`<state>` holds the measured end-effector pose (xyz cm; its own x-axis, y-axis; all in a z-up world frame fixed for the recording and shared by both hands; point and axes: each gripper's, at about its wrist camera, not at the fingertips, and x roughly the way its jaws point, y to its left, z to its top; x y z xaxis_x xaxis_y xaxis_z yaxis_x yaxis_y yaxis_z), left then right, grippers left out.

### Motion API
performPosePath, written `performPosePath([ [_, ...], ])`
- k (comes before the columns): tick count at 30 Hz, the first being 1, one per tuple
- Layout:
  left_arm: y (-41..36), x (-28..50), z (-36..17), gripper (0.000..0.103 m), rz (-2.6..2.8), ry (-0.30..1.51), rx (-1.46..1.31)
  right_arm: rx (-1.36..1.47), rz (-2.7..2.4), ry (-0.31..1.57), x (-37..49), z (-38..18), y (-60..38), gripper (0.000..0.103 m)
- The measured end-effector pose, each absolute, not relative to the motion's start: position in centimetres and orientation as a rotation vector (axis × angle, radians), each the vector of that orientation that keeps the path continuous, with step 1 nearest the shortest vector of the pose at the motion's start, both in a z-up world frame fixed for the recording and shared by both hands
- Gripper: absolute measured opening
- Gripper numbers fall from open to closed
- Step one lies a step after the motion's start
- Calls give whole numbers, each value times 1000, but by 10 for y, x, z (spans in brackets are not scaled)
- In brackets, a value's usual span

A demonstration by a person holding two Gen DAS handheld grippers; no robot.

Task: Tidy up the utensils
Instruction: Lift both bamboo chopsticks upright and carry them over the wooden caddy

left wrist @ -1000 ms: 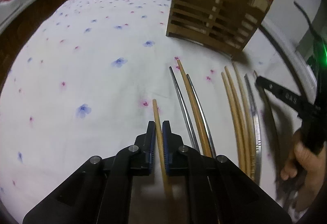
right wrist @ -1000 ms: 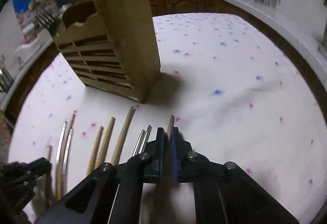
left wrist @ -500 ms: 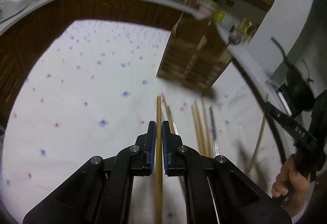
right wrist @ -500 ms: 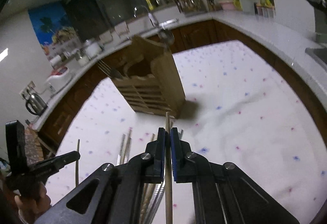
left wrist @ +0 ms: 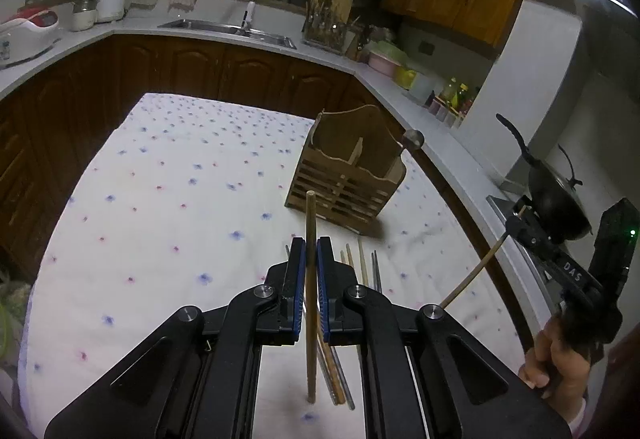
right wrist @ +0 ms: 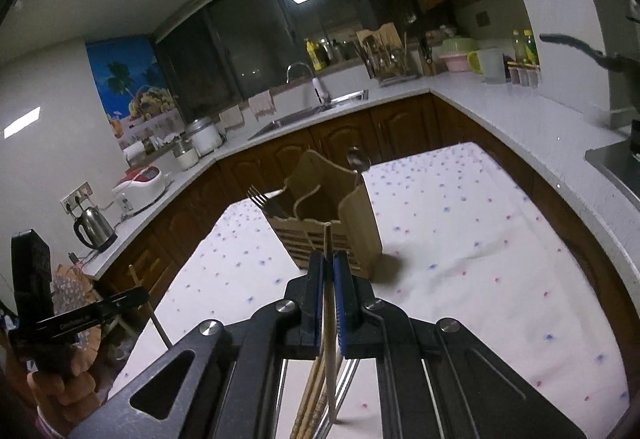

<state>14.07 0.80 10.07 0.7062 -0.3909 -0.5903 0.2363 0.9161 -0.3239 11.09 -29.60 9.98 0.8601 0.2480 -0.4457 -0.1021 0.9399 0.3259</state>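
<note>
Above the flowered tablecloth [left wrist: 168, 199], left gripper [left wrist: 311, 251] clamped on 1 wooden chopstick [left wrist: 310, 223], right gripper [right wrist: 328, 267] pinching another chopstick [right wrist: 327, 239], both raised, loose chopsticks [left wrist: 362, 263] on the cloth below, wooden holder [left wrist: 348, 175] beyond.

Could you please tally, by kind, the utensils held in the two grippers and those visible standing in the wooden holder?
Wooden chopstick: 2, one clamped in the left gripper, the other in the right gripper
Fork in the wooden holder: 1
Spoon in the holder: 1
Total: 4
</note>
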Motion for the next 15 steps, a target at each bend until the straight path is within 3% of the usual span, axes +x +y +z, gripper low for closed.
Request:
performPosePath([
  [15,4,145,121,5,-355,650,-214,287,187,451,113,119,-298,5],
])
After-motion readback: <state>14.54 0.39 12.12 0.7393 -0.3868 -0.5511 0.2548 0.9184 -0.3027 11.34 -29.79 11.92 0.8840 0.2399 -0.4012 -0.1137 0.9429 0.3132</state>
